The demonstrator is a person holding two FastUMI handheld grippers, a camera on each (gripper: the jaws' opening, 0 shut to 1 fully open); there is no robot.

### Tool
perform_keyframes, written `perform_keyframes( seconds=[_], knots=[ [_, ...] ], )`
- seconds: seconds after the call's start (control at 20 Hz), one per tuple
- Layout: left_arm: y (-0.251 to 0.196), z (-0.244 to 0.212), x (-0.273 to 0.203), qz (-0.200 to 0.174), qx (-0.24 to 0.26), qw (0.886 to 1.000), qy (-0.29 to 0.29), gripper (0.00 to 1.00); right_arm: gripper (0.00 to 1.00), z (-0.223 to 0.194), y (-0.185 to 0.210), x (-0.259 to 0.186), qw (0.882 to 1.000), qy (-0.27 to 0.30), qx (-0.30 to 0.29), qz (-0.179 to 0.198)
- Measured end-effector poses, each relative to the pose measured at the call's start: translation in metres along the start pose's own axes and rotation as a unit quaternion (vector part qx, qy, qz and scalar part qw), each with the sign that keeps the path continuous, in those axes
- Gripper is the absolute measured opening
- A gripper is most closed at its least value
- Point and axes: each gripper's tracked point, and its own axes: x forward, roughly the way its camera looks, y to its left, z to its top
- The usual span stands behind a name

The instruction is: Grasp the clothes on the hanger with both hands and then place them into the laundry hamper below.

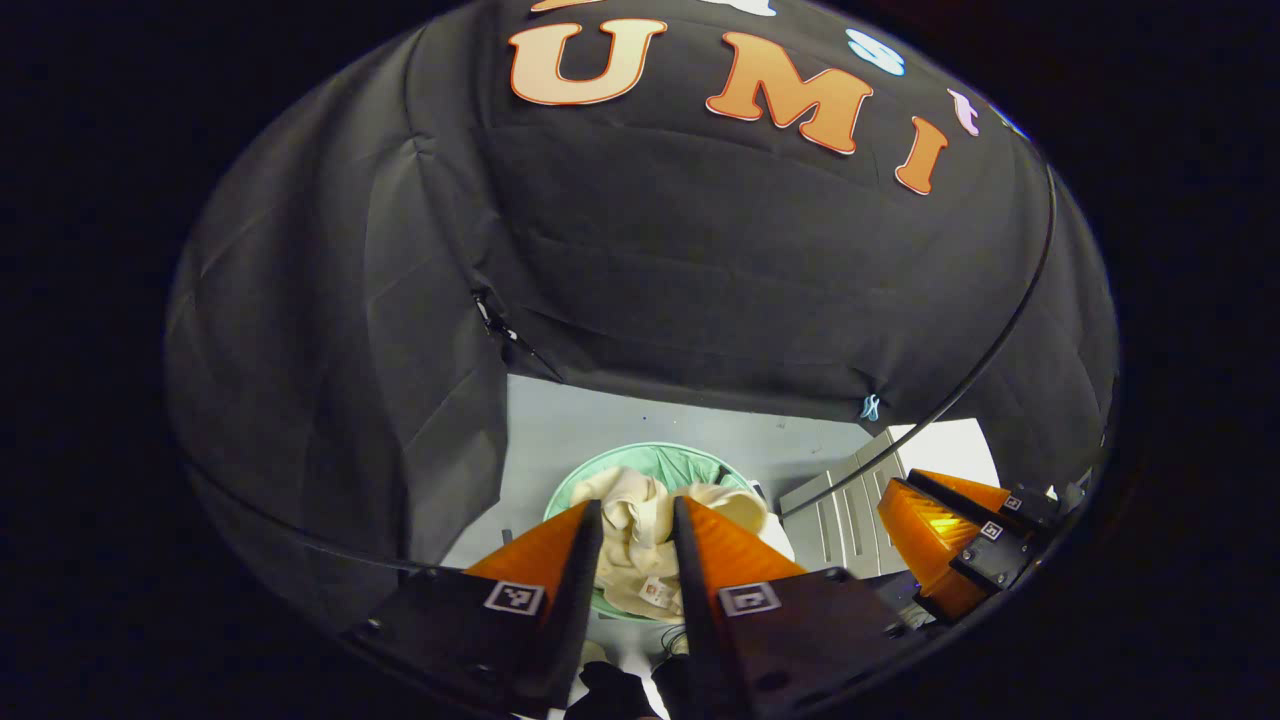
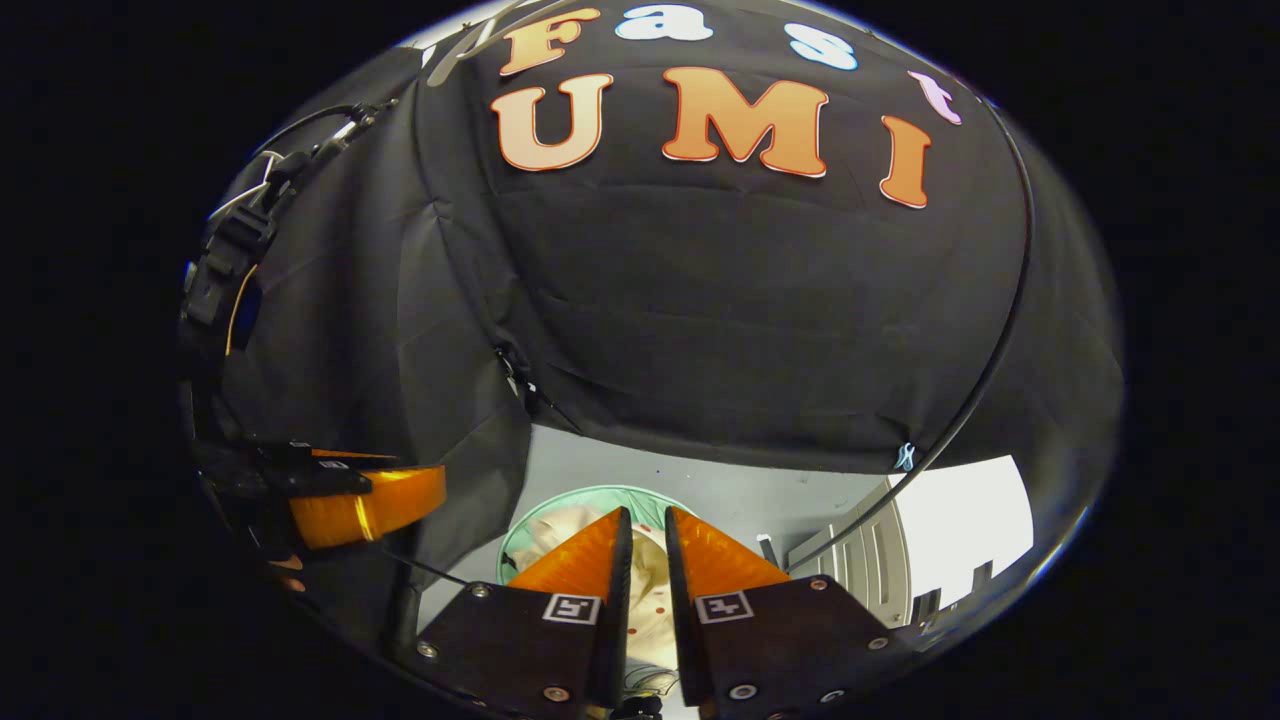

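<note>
Left gripper view: left gripper [image 1: 637, 520] pointing down, two orange jaws with a narrow gap, parted a little, nothing clamped. Directly below and past the jaw tips, seen through the gap, one cream garment [image 1: 640, 535] lies crumpled in one round green laundry hamper [image 1: 585, 470] on the grey floor [image 1: 600, 420]. Garment is apart from the jaws, well under them, not touched. It spills toward the hamper's right rim, right of the right jaw tip. A small label on the cloth shows low in the gap. Right of the jaws, a white cabinet [image 1: 850, 510] with ribbed front, one thin black cable [image 1: 960, 390] crossing above it. Far right, the right gripper [image 1: 950, 545], orange fingers seen side-on; gap can't be judged from here.

Right gripper view: far left, left gripper [image 2: 370, 505] side-on, orange finger edge, a hand behind it barely visible. Centre bottom, right gripper [image 2: 640, 530], two orange jaws, slim gap between them, nearly closed, holding nothing. Hamper [image 2: 540, 510] rim curves left of the left jaw tip; garment [image 2: 645, 590] in the gap and just left of the left jaw, below, no contact. Small dark spots on the cloth in the gap. Right of the jaws, cabinet [image 2: 860, 555] and cable [image 2: 985, 370].

Count: one garment, one hamper, two grippers, one cabinet, one cable.
</note>
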Motion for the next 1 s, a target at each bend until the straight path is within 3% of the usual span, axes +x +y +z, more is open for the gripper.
perform_keyframes(
  seconds=[0.15, 0.2, 0.35, 0.4, 0.7, 0.8, 0.9, 1.0],
  knots=[
    [0.000, -0.005, -0.003, 0.001, -0.003, 1.000, 0.003, 0.90, 0.33, 0.001, -0.002, -0.005, 1.000, -0.003, 0.003, -0.003],
    [0.001, -0.009, -0.005, 0.002, -0.002, 1.000, 0.003, 0.88, 0.39, -0.001, -0.002, -0.009, 1.000, -0.003, 0.006, -0.004],
    [0.002, -0.013, -0.008, 0.002, -0.002, 1.000, 0.003, 0.87, 0.72, -0.008, -0.005, -0.014, 1.000, -0.002, 0.013, -0.010],
    [0.003, -0.014, -0.010, 0.004, -0.004, 1.000, 0.003, 0.87, 0.79, -0.007, -0.006, -0.016, 1.000, -0.003, 0.014, -0.013],
    [0.011, -0.017, -0.028, 0.023, -0.002, 1.000, -0.012, 0.89, 0.92, -0.006, -0.008, -0.038, 1.000, -0.016, 0.014, -0.019],
    [0.014, -0.015, -0.038, 0.028, -0.003, 0.999, -0.019, 0.89, 0.93, -0.004, -0.007, -0.042, 1.000, -0.020, 0.015, -0.018],
    [0.015, -0.017, -0.045, 0.027, -0.004, 0.999, -0.025, 0.99, 0.93, -0.002, -0.007, -0.050, 0.999, -0.026, 0.014, -0.020],
    [0.016, -0.016, -0.053, 0.028, -0.003, 0.999, -0.028, 0.98, 0.93, -0.001, -0.006, -0.059, 0.999, -0.032, 0.015, -0.022]
  ],
)
